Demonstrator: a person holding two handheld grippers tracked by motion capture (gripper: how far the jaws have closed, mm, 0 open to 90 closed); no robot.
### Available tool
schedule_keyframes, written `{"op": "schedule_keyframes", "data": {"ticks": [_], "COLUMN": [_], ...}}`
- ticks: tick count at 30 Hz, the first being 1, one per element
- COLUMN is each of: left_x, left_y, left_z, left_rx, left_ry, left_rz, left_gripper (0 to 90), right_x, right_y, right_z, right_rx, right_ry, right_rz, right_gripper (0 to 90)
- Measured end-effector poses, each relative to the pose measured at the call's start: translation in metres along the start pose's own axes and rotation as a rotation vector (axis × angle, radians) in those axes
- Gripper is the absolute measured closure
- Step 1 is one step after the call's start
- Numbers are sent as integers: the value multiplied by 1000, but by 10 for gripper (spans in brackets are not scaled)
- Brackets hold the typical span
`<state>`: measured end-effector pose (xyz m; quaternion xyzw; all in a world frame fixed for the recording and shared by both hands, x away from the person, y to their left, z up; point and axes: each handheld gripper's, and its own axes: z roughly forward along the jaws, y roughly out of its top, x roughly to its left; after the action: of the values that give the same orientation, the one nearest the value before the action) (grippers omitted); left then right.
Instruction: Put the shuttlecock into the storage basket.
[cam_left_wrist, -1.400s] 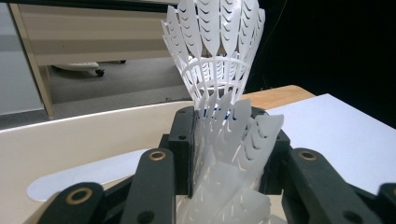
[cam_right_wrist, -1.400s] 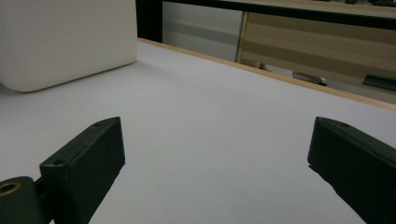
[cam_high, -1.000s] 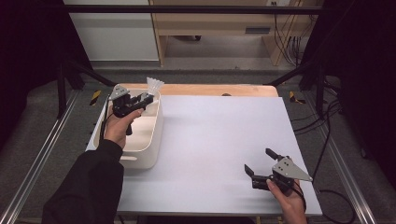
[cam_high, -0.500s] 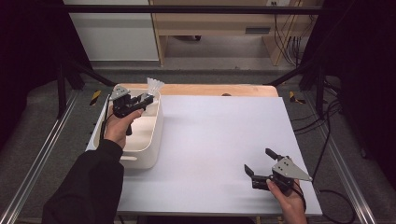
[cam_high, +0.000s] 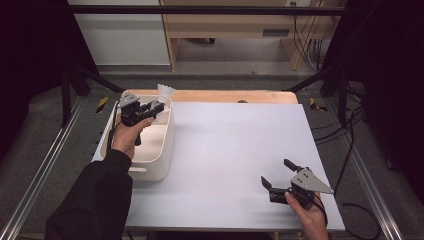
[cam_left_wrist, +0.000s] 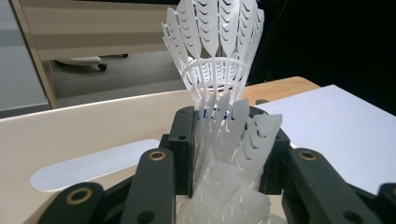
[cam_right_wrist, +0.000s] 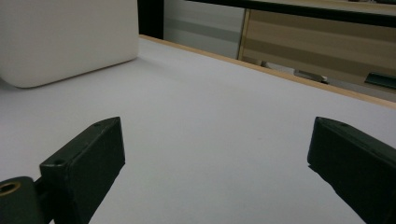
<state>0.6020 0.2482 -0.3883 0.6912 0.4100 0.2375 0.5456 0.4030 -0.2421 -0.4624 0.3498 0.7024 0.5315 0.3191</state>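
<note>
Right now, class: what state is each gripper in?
Left gripper: shut on white shuttlecocks, over the white bin.
Right gripper: open, holding nothing, above the table.

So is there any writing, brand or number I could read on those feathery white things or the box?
No text is readable anywhere.
Shuttlecocks clamped in the left gripper: a small blue mark sits where they meet, too small and hidden to read.
White bin: no label shows.
Right gripper, open over the white table: its grey plate bears no lettering.
</note>
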Motion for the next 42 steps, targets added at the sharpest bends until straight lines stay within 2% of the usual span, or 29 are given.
{"op": "schedule_keyframes", "data": {"ticks": [25,42], "left_x": [1,1], "left_y": [-3,-5], "left_z": [1,3], "left_rx": [30,52], "left_ry": [13,7], "left_rz": [-3,-8], "left_gripper": [653,654], "right_x": [0,0], "right_y": [-1,-1], "right_z": [1,1], "right_rx": [9,13], "right_ry": [0,4], "right_rz": [-3,-3], "right_gripper": [41,42]}}
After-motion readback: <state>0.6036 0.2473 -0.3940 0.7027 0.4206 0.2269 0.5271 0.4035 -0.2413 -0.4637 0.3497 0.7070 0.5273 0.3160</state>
